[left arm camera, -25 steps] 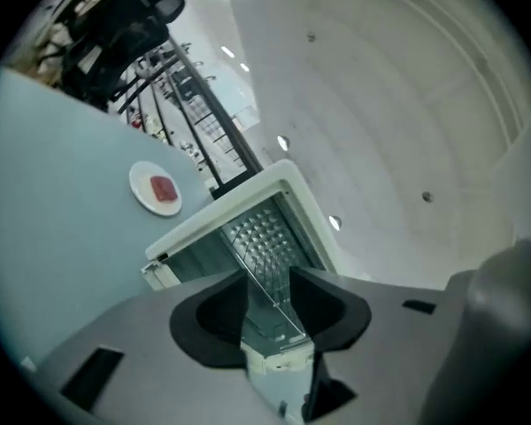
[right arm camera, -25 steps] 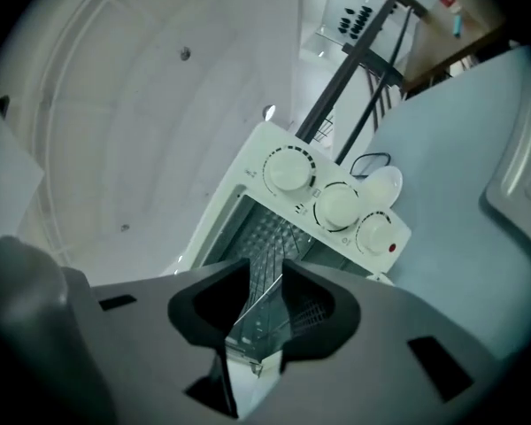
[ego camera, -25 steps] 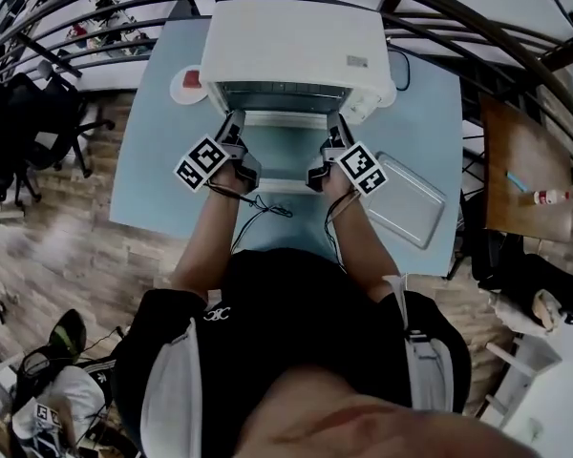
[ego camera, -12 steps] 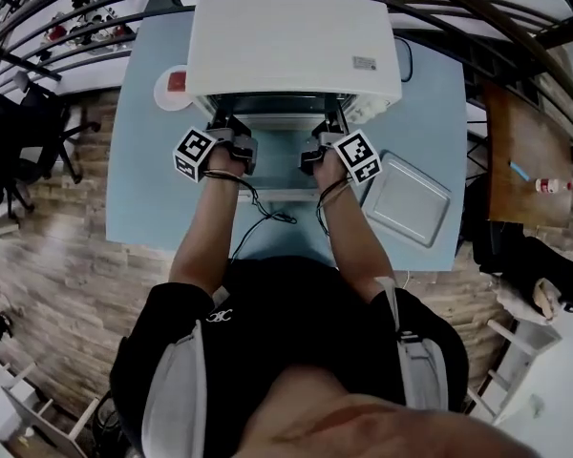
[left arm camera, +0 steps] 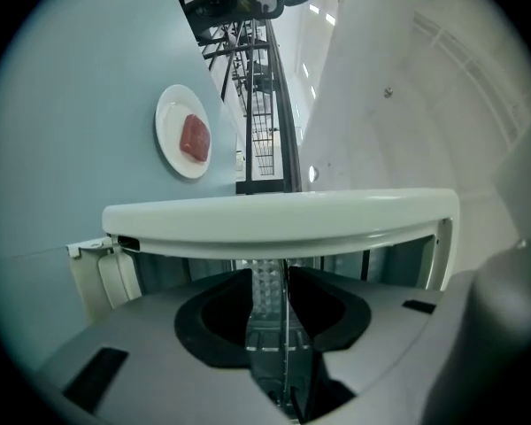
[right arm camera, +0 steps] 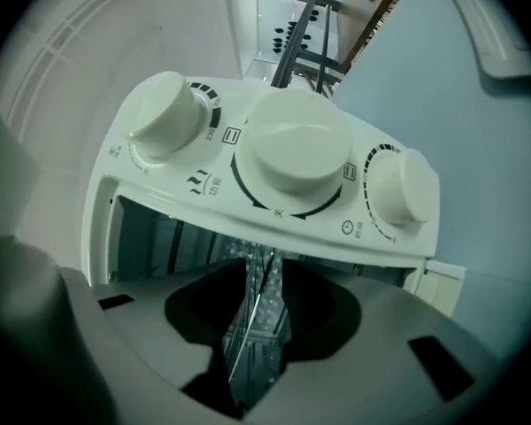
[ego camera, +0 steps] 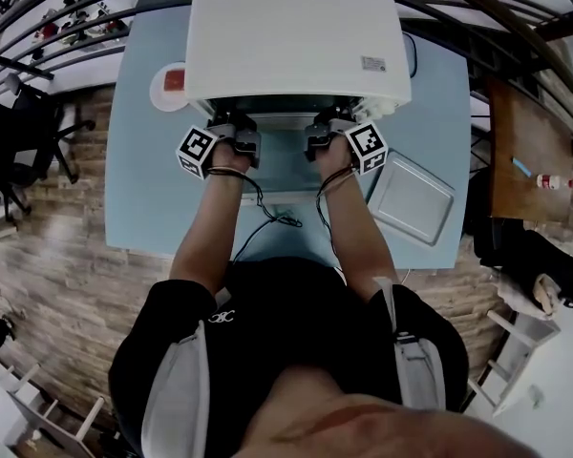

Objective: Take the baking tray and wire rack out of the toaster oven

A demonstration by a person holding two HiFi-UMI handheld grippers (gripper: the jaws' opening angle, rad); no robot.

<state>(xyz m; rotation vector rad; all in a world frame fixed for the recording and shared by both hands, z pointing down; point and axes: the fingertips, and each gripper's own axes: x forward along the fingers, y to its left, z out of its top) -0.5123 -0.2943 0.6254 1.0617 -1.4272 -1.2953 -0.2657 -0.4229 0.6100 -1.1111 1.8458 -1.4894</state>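
The white toaster oven (ego camera: 296, 41) stands at the back of the blue table with its door (ego camera: 277, 175) folded down flat. The baking tray (ego camera: 415, 198) lies on the table to the oven's right. My left gripper (left arm camera: 279, 290) and right gripper (right arm camera: 261, 282) both reach level into the oven mouth, each rolled on its side. The wire rack (left arm camera: 286, 343) shows edge-on as a thin wire between the left jaws, which stand slightly apart around it. The rack's edge (right arm camera: 250, 318) also runs between the right jaws, which have just been closing a little without clamping.
A white plate (ego camera: 172, 86) with a red piece on it sits left of the oven. Three control knobs (right arm camera: 294, 153) line the oven's right side, close to the right gripper. A black cable (ego camera: 267, 208) trails over the table's front. Chairs and railings surround the table.
Both grippers have moved forward from above the open door to the oven mouth, and both have rolled on their sides. The tray on the table has not moved.
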